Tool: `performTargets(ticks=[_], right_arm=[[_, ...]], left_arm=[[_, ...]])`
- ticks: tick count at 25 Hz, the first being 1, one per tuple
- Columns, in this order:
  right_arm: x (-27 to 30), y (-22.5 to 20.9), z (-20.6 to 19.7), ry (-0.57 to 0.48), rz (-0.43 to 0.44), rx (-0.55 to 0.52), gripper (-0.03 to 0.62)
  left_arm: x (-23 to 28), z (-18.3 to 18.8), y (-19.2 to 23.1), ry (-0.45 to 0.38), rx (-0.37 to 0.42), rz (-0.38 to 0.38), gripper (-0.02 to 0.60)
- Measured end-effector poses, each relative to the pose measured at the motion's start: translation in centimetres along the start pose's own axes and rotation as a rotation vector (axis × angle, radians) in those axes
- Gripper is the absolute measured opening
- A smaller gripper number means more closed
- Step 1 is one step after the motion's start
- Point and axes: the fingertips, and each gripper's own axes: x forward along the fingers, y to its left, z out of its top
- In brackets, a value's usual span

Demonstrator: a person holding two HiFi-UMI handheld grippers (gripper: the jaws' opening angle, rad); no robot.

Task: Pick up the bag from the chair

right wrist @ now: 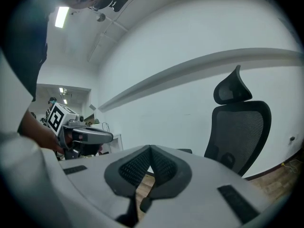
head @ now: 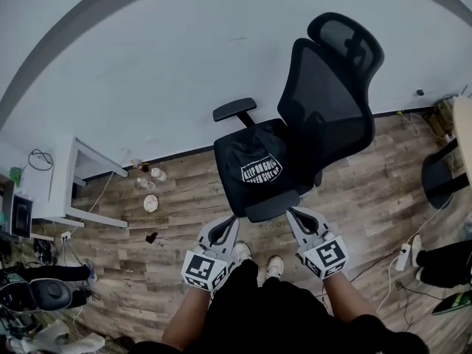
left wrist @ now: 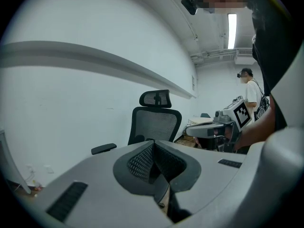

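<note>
Black on brown, with grey up front

The bag (head: 254, 167) is black with a white printed emblem. The chair (head: 332, 98) is black, its back fine mesh. The floor (head: 177, 198) is brown wood-grain plank and the wall (head: 147, 57) is white with a grey band. The left tongs (head: 223, 229) and right tongs (head: 297, 218) are pale grey, with dark ribbed pads (left wrist: 140, 160) and black-and-white square markers.

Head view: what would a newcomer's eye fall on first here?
A black office chair stands in the middle, with a black bag bearing white print on its seat. Just below, the left tool and the right tool point toward the seat's front edge, both shut and empty.
</note>
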Motion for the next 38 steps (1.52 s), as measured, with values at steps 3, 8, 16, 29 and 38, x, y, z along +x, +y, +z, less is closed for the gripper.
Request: performTargets(ticks=[3,8,16,29,38], right_arm=[[1.1,-0.5,-0.2,0.007,0.008,0.013,0.020],[3.7,-2.0,0.4,0.008,0.001,0.013,0.020],[8.9,-5.0,2.1,0.035,-0.036,0.001,0.020],[18.2,-7.1,3.0,0.095,-0.097,0.023,0.020],[20.4,-9.5,1.1,0.160,-0.150,0.040,0.020]], left_arm=[[1.0,-0.3,0.9,0.007,-0.011,0.001,0.021],[3.3,-0.1,3.0,-0.007,-0.030,-0.006,0.021],[7.4,1.0,7.8,-0.014,-0.063,-0.045,0.021],[11.1,0.7,17.2,0.002,-0.128,-0.080,0.021],[13.5,-0.4,20.0,0.029,-0.152,-0.086,0.021]])
